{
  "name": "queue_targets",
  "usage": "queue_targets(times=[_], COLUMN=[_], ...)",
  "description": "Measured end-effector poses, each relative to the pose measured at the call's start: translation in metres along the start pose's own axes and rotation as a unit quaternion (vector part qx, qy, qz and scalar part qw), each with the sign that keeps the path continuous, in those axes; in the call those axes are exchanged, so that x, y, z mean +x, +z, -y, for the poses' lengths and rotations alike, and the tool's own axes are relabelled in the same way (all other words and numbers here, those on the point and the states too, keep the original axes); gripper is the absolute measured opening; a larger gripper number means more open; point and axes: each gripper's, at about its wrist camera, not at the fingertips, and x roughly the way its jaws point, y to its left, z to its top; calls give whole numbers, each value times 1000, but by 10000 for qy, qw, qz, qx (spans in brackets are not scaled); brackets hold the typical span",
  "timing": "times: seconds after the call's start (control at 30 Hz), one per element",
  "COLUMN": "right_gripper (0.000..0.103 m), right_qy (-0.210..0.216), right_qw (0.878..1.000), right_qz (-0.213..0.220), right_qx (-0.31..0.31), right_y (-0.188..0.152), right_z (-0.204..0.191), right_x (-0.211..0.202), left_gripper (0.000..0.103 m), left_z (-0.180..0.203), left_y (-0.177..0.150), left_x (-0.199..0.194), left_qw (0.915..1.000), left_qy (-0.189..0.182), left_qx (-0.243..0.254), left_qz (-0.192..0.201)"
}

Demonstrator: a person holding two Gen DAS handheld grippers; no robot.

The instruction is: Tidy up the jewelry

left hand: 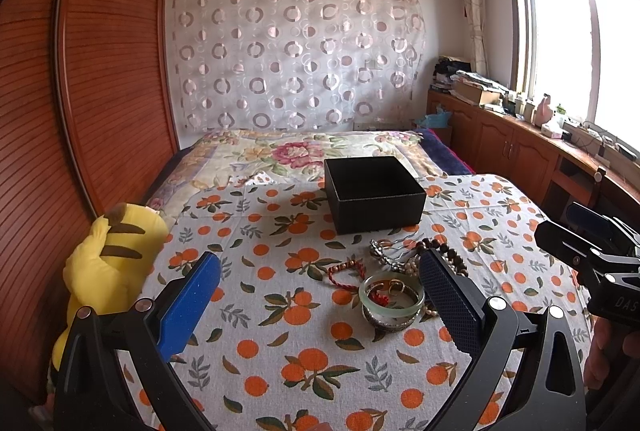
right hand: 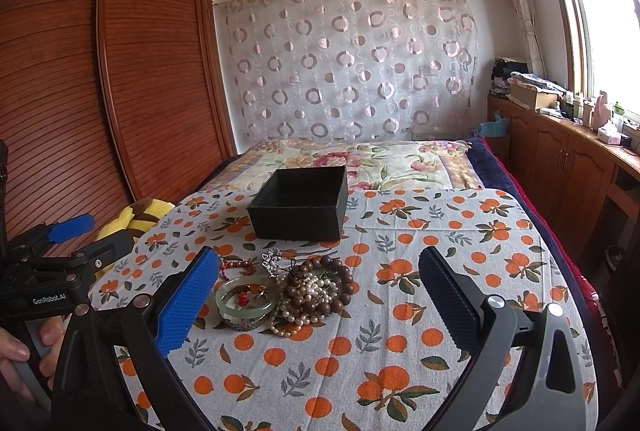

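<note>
Both tools released, jewelry pile untouched, black box empty.
Left tool (left hand: 320, 295) and right tool (right hand: 316, 295) hover spread over the bed, nothing gripped. Jewelry pile (right hand: 292, 291) on orange-print cloth (right hand: 400, 311), at 6 o'clock of the black box (right hand: 300, 207), probably staged close for short transfers.

"GenRobot.AI" on left tool (right hand: 72, 231)

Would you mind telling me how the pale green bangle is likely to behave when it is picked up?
The pale green bangle looks like a rigid, glassy ring, so probably stiff, smooth and somewhat slippery. It rests on a darker bangle with small pieces inside it, so lifting may disturb them. It looks breakable if dropped.
</note>
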Motion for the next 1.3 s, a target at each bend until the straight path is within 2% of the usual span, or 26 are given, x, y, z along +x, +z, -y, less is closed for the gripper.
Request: queue_targets(times=[0.3,0.5,0.77,0.9,1.0,1.3], right_gripper=[101,101,101,101,96,94], right_qy=[4,40,154,218,283,314], right_qw=[10000,10000,9995,9987,9977,9951], right_qz=[6,-73,-281,-462,-605,-914], right_qx=[2,16,-83,-89,-125,-223], right_y=[-2,2,-3,-10,-23,-39], right_z=[3,-8,-11,-10,-4,4], right_x=[2,1,9,16,24,36], left_gripper=[97,97,97,97,97,96], left_z=[0,0,-13,-12,-11,13], left_y=[-1,-1,-14,-16,-19,-29], left_x=[0,2,27,34,46,79], left_qw=[10000,10000,9996,9990,9975,9866], left_qy=[2,2,5,-114,-291,-966], left_qx=[-1,-29,-23,7,73,439], left_qz=[4,-81,-294,-428,-646,-1237])
